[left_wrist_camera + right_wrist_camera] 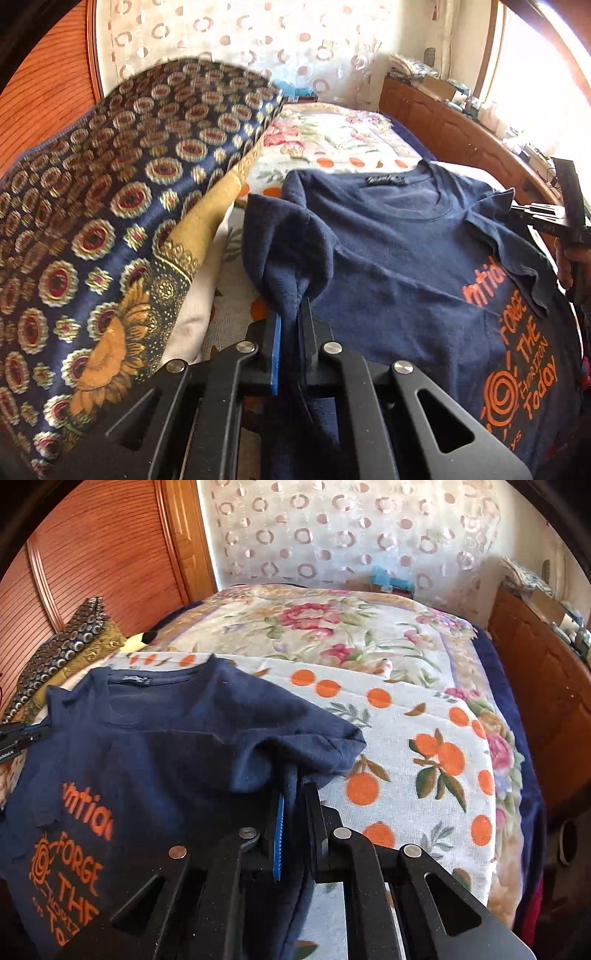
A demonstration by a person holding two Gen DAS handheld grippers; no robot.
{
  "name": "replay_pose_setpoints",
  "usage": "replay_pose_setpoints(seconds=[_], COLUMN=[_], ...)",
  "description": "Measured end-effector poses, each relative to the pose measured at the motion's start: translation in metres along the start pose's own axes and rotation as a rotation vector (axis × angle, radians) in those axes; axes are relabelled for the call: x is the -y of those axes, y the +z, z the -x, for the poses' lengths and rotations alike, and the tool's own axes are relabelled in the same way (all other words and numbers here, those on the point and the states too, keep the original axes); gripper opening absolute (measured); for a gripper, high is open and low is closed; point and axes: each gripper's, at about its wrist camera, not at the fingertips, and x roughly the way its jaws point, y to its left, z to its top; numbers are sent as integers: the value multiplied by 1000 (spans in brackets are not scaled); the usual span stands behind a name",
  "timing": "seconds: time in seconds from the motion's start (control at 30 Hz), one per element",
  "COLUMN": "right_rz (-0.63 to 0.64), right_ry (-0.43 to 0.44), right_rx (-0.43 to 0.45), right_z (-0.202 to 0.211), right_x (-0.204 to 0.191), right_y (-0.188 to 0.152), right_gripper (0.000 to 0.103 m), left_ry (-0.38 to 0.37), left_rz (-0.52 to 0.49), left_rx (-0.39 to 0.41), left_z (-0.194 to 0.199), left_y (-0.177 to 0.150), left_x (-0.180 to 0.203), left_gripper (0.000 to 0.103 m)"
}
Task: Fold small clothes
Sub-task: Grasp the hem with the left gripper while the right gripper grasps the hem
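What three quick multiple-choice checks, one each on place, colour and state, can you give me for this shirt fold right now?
1. The navy T-shirt lies on:
A. a bare wood floor
B. an orange-fruit print blanket
C. a chair

2. The shirt's lettering is:
A. white
B. green
C. orange

3. The left gripper and right gripper are:
A. both shut on cloth
B. both open
C. one open

Answers: B, fruit print shows around the shirt; C, orange words on navy; A, fabric is pinched in each.
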Motion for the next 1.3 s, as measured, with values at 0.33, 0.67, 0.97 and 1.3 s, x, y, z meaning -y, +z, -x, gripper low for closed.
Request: replay_pose_setpoints(seconds=[0.33,0.67,0.97,1.3], right_rz=[22,56,58,49], right_ry=[18,-6,-15,9], right_rx=[136,220,257,146], right_z=[63,135,217,250], right_x=[-24,-57,-84,-92], right_y=[-17,-74,-167,-244], right_gripper=[9,9,9,9], left_ry=[-42,-92,-117,-127], left_rz=[-48,-93,-59,-26], left_rx=[98,181,188,144], left_z=[64,130,183,207], left_y=[-9,-50,-132,-183], left_x=[15,36,42,47], left_gripper=[8,7,7,7])
